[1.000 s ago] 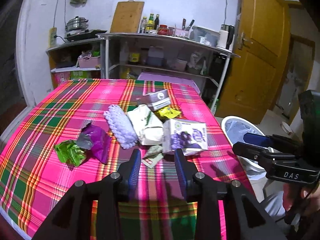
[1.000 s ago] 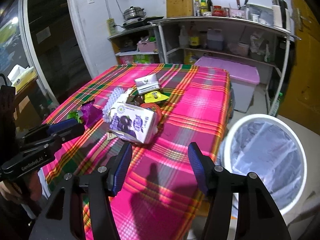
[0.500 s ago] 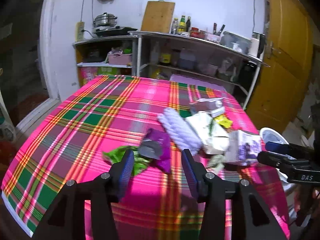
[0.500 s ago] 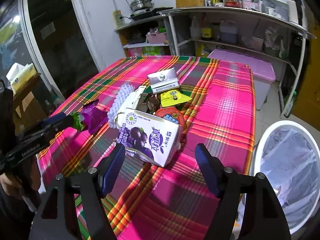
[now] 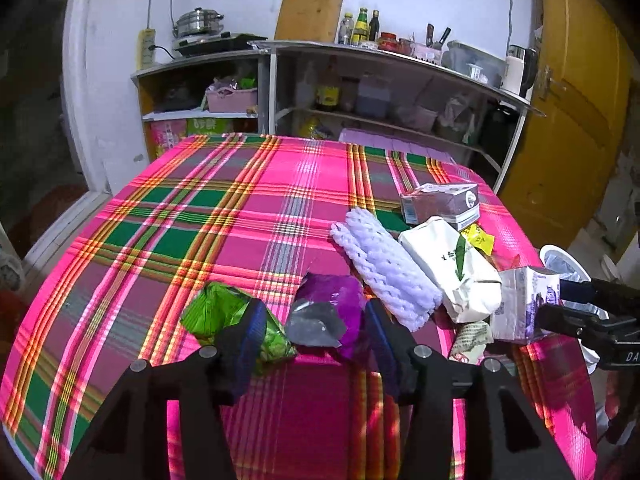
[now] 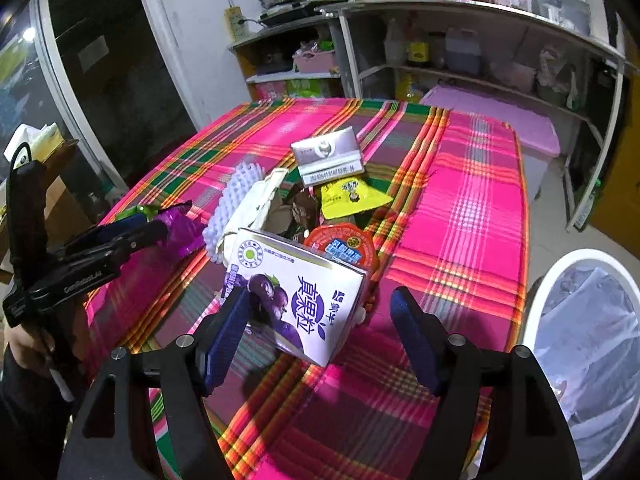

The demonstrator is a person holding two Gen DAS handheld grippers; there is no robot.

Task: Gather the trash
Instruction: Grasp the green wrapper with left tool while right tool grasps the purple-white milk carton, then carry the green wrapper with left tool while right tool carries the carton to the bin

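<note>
- Trash pile on the plaid pink-green tabletop [image 5: 248,208], near its right edge as the left wrist view shows it: milk carton [image 6: 296,296] printed with purple grapes and Chinese characters, lying on its side; orange round lid [image 6: 340,246] with a blue label, touching the carton behind; yellow sachet [image 6: 352,198]; grey box [image 6: 326,154] with a printed number strip, small and hard to read.
- White foam net sleeve [image 5: 384,268] and white paper bag [image 5: 452,268] with green print, side by side.
- Purple wrapper [image 5: 332,308] and green wrapper [image 5: 224,312], nearest the left side.
- Left hand-held gripper [image 5: 316,340]: jaws just widened, standing apart about the purple wrapper; pads not pressing. Body lettered "GenRobot.AI" in the right wrist view.
- Right hand-held gripper [image 6: 320,332]: jaws wide, having just opened, carton corner between them, not gripped. Body lettered "DA…" in the left wrist view.
- White bin [image 6: 584,344] with clear liner, beside the tabletop.
</note>
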